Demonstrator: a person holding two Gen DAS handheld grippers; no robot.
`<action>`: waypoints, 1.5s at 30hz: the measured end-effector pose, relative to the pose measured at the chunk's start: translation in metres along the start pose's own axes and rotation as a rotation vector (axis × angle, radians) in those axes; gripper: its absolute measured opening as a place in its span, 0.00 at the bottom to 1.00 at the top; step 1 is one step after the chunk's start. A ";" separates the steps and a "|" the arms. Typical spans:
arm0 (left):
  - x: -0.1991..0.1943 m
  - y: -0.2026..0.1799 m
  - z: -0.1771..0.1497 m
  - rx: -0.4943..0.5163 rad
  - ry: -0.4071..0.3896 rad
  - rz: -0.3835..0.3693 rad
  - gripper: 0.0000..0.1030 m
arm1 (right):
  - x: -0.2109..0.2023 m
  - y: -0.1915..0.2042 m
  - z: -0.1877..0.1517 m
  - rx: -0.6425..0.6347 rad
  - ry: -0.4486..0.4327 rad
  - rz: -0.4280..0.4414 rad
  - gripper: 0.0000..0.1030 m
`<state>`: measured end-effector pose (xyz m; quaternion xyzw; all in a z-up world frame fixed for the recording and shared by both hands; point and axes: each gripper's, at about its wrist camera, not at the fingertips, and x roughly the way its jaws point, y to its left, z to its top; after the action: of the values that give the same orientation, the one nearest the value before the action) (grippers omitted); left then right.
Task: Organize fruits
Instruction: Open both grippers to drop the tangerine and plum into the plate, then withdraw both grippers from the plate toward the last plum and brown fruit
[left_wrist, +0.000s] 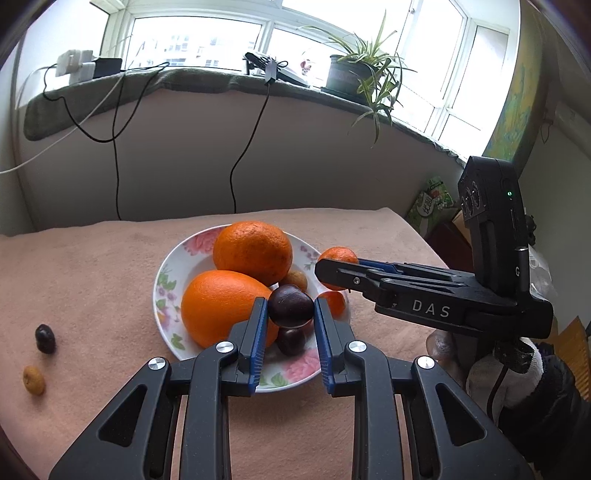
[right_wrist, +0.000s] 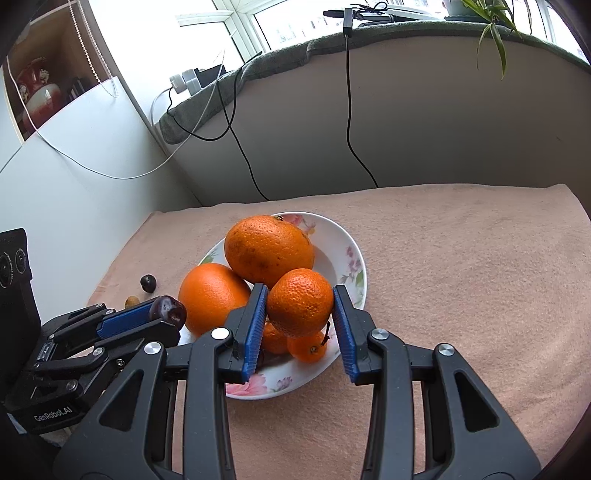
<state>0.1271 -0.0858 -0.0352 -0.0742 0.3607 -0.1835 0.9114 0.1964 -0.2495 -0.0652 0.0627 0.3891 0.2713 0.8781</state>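
Observation:
A flowered white plate (left_wrist: 164, 284) (right_wrist: 354, 273) on the pink cloth holds two big oranges (left_wrist: 253, 251) (left_wrist: 221, 306) (right_wrist: 267, 249) (right_wrist: 212, 295), a small brown fruit (left_wrist: 297, 279), a dark fruit (left_wrist: 291, 341) and small tangerines (right_wrist: 308, 347). My left gripper (left_wrist: 290, 308) (right_wrist: 162, 314) is shut on a dark round fruit (left_wrist: 290, 306) (right_wrist: 168, 310) above the plate's near side. My right gripper (right_wrist: 300, 302) (left_wrist: 332, 273) is shut on a tangerine (right_wrist: 300, 302) (left_wrist: 338, 256) over the plate's right part.
On the cloth to the left of the plate lie a dark fruit (left_wrist: 45, 338) (right_wrist: 148, 283) and a small tan fruit (left_wrist: 34, 379) (right_wrist: 131, 301). Cables (left_wrist: 236, 166) hang down the wall behind. A gloved hand (left_wrist: 517, 369) shows at right.

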 end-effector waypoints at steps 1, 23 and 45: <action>0.001 -0.002 0.000 0.003 0.002 -0.002 0.23 | 0.002 -0.002 0.001 0.003 0.002 -0.001 0.36; 0.013 -0.011 0.003 0.021 0.021 -0.002 0.27 | 0.018 -0.008 0.009 0.013 0.005 -0.014 0.51; 0.001 -0.014 0.001 0.038 0.002 0.106 0.75 | 0.000 -0.006 0.013 0.038 -0.056 -0.028 0.79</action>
<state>0.1242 -0.0986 -0.0314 -0.0377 0.3616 -0.1419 0.9207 0.2087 -0.2535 -0.0584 0.0816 0.3703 0.2497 0.8910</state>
